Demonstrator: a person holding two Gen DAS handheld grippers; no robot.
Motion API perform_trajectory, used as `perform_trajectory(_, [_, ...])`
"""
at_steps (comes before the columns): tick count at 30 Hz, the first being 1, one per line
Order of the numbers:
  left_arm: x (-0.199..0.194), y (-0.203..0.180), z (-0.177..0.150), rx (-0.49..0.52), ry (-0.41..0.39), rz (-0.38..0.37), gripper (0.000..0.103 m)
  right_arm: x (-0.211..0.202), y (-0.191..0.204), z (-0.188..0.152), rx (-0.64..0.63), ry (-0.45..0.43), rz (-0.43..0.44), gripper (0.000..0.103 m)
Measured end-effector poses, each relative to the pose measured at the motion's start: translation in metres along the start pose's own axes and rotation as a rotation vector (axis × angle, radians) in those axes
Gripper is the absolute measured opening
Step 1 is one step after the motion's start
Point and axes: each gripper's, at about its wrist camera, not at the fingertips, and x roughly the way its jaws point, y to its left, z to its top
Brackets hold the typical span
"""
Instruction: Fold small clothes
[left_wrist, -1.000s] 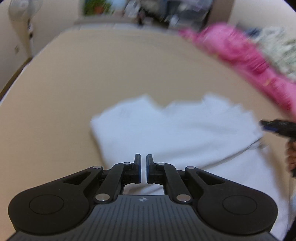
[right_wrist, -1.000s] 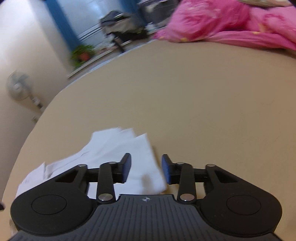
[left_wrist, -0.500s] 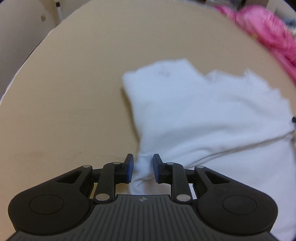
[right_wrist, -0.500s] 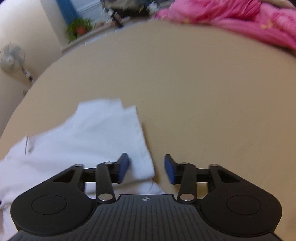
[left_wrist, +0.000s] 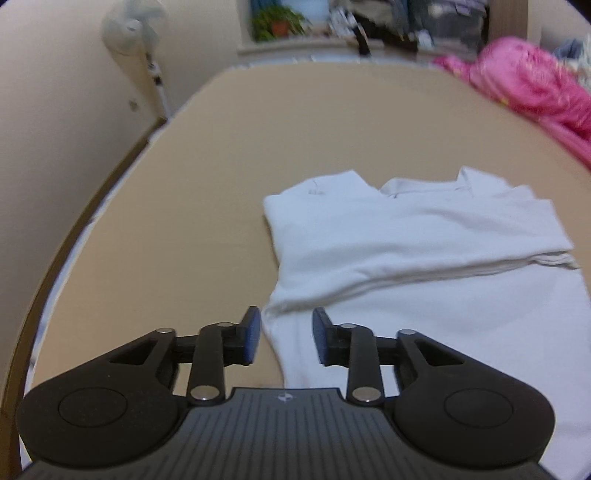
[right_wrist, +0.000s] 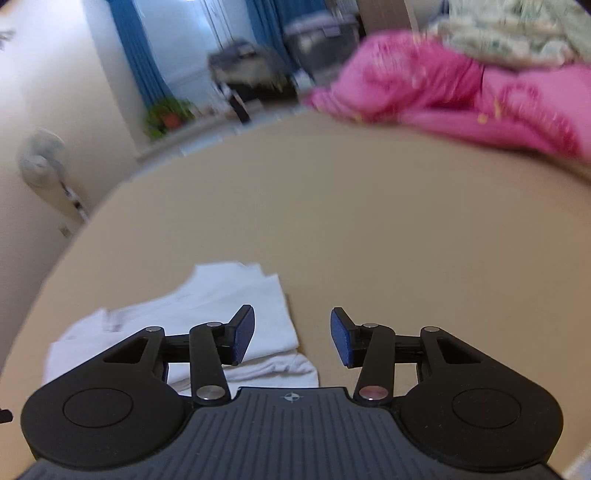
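A white garment (left_wrist: 417, 258) lies on the tan surface (left_wrist: 295, 122), its upper half folded down over the lower half. My left gripper (left_wrist: 286, 338) hovers above its left edge, jaws opening, nothing pinched between the blue pads. In the right wrist view the same white garment (right_wrist: 207, 317) lies low and to the left. My right gripper (right_wrist: 291, 338) is above its right edge, jaws opening and empty.
A pink blanket (left_wrist: 532, 85) is heaped at the far right of the surface, also the pink blanket (right_wrist: 461, 96) with a patterned cloth (right_wrist: 517, 33) on top. A standing fan (left_wrist: 133, 33) is beyond the left edge. Potted plants (left_wrist: 277, 20) and clutter stand at the back.
The left jaws went from shut to apart and let the white cloth go. Both grippers pulled back and rose from the garment, which now lies folded. The right jaws spread wider.
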Motion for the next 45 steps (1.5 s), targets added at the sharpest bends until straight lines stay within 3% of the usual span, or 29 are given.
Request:
perform_trajectory(4, [-0.037, -0.011, -0.040, -0.070, -0.013, -0.023, 0.042, -0.061, -0.013, -0.038, 0.008, -0.020, -0.006, 0.049])
perform_trajectory(7, [-0.042, -0.015, -0.067, -0.089, 0.046, 0.011, 0.042, -0.077, -0.031, -0.063, 0.056, 0.065, 0.000, 0.049])
perform_trajectory(10, [-0.042, -0.008, -0.089, -0.141, 0.117, -0.001, 0.042, -0.096, -0.055, -0.077, 0.122, 0.146, 0.017, 0.049])
perform_trajectory(15, [-0.043, 0.018, -0.125, -0.194, 0.248, -0.102, 0.041, -0.089, -0.084, -0.107, 0.098, 0.334, 0.004, 0.049])
perform_trajectory(18, [-0.035, 0.034, -0.148, -0.247, 0.370, -0.115, 0.039, -0.085, -0.096, -0.125, 0.123, 0.449, 0.056, 0.049])
perform_trajectory(21, [-0.022, 0.038, -0.157, -0.275, 0.419, -0.150, 0.038, -0.085, -0.093, -0.137, 0.069, 0.517, 0.071, 0.049])
perform_trajectory(24, [-0.016, 0.036, -0.163, -0.240, 0.451, -0.131, 0.037, -0.080, -0.090, -0.147, 0.031, 0.583, 0.049, 0.048])
perform_trajectory(31, [-0.016, 0.030, -0.164, -0.207, 0.453, -0.125, 0.032, -0.073, -0.075, -0.149, -0.028, 0.593, 0.024, 0.042])
perform_trajectory(33, [-0.018, 0.030, -0.164, -0.205, 0.454, -0.121, 0.032, -0.073, -0.073, -0.149, -0.034, 0.595, 0.036, 0.025])
perform_trajectory(36, [-0.011, 0.025, -0.162, -0.193, 0.453, -0.108, 0.032, -0.073, -0.078, -0.150, -0.030, 0.605, 0.066, 0.011])
perform_trajectory(45, [-0.011, 0.017, -0.161, -0.164, 0.443, -0.098, 0.028, -0.073, -0.078, -0.149, -0.041, 0.599, 0.075, 0.011])
